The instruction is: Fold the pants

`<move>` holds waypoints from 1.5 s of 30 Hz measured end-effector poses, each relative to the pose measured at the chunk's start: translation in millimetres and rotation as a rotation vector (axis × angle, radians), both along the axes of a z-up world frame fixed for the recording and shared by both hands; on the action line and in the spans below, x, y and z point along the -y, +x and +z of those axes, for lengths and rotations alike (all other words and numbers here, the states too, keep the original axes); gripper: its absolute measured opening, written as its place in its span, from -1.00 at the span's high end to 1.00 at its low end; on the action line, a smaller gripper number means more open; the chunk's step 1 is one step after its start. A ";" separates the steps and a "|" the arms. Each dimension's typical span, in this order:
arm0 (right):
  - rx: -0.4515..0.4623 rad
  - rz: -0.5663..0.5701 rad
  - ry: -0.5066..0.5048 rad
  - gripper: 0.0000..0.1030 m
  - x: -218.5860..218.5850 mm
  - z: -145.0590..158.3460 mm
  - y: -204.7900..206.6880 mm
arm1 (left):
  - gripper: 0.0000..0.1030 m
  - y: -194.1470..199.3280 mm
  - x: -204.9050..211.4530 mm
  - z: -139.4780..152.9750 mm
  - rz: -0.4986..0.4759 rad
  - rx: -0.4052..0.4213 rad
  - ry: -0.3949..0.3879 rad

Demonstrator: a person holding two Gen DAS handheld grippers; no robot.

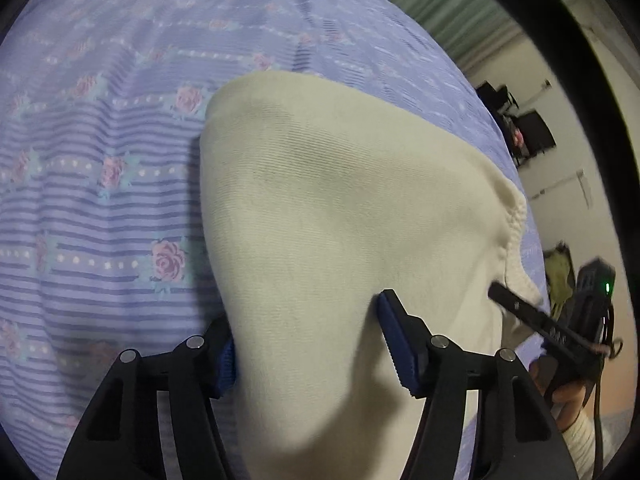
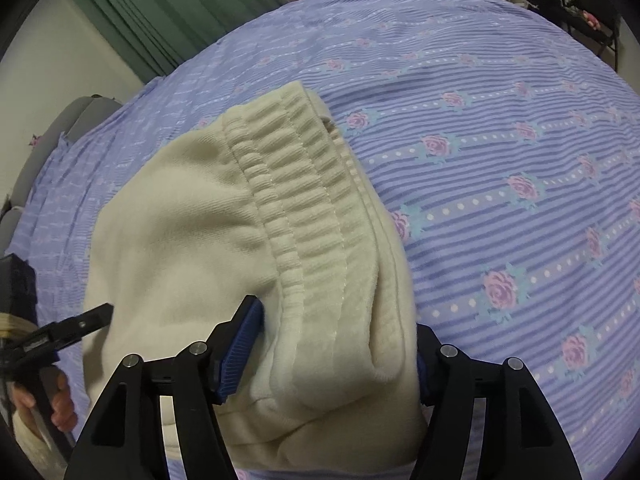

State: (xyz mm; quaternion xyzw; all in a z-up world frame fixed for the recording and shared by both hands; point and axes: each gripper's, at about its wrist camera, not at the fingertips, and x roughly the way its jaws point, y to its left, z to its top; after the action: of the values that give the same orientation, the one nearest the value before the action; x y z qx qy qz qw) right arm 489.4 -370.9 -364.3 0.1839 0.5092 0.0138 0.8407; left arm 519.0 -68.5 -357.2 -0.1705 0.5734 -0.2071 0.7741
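Across the lower half of both views, the cream pants [image 1: 320, 208] are lying bunched on the striped floral bedspread [image 1: 100, 160]. At lower left, the left gripper [image 1: 308, 344] is straddling plain cloth, jaws half wide, whether pinching I cannot tell. At lower right, the right gripper [image 2: 340, 344] is bracketing the ribbed waistband [image 2: 304, 200] fold similarly. Both should be closing firmly on all layers before lifting, keeping the 2 edges aligned.
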 end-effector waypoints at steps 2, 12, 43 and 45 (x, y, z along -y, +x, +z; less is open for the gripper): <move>-0.007 0.000 0.003 -0.22 0.2 0.2 2.4 | -0.18 0.5 0.7 -2.3 0.041 -0.022 -0.010; 0.096 0.066 -0.095 0.34 -24.9 73.8 -31.6 | 0.44 -31.0 24.4 73.7 0.021 0.071 0.103; 0.387 0.317 -0.140 0.37 -141.9 317.6 -267.1 | 0.45 -297.2 -83.0 304.2 0.123 0.369 0.193; 0.397 0.300 -0.145 0.37 -162.5 323.9 -273.6 | 0.45 -300.9 -105.0 309.8 0.105 0.388 0.190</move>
State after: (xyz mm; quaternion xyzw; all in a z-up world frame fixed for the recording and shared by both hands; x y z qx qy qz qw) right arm 215.7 -208.4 -40.3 0.0394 0.3553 0.1376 0.9237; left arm 218.1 36.5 -47.4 -0.0832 0.4212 -0.1403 0.8922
